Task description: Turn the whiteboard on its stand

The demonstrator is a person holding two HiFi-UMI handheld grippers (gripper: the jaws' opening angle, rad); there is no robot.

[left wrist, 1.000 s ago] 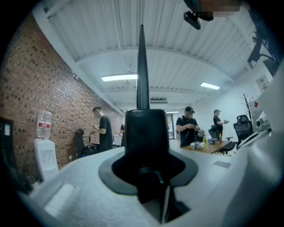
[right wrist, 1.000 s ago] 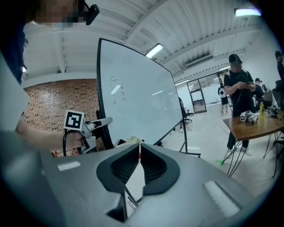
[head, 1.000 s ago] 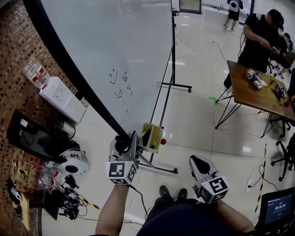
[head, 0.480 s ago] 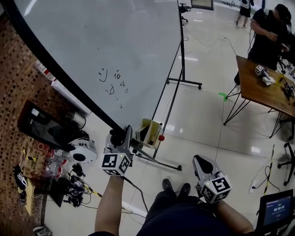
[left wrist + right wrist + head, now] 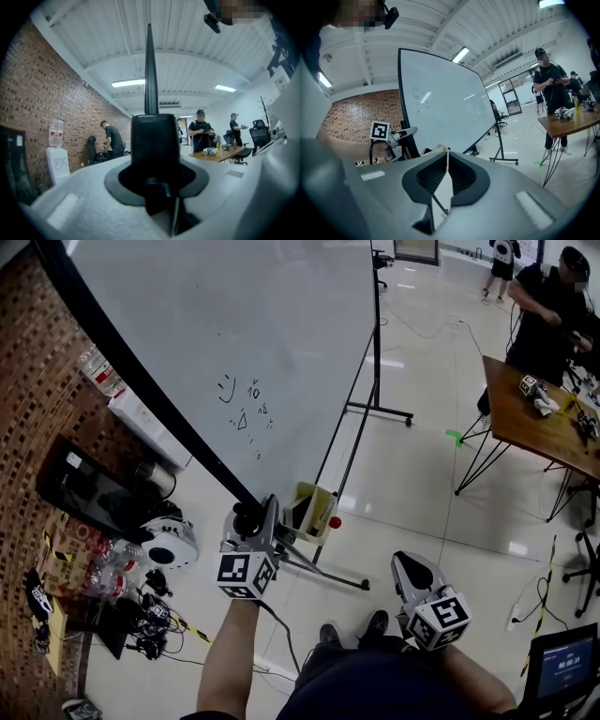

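The whiteboard (image 5: 234, 324) stands tilted on its wheeled stand (image 5: 378, 412), with small marks drawn near its lower edge. My left gripper (image 5: 251, 521) is shut on the lower corner of the board's black frame (image 5: 141, 395). In the left gripper view the black frame (image 5: 150, 84) rises straight up from between the jaws. My right gripper (image 5: 405, 570) hangs free near my body, shut with nothing in it. The right gripper view shows its pads (image 5: 454, 171) meeting, and beyond them the whiteboard (image 5: 440, 103) and the left gripper (image 5: 401, 136).
A yellow holder (image 5: 311, 512) with a red knob hangs on the stand by the left gripper. A water dispenser (image 5: 141, 423), a screen and floor clutter (image 5: 122, 568) line the brick wall. At the right a person (image 5: 548, 306) stands by a wooden table (image 5: 525, 437).
The left gripper keeps its hold on the frame's corner. The board and gripper shift slightly left, then back. My feet step a little. The right gripper stays put.
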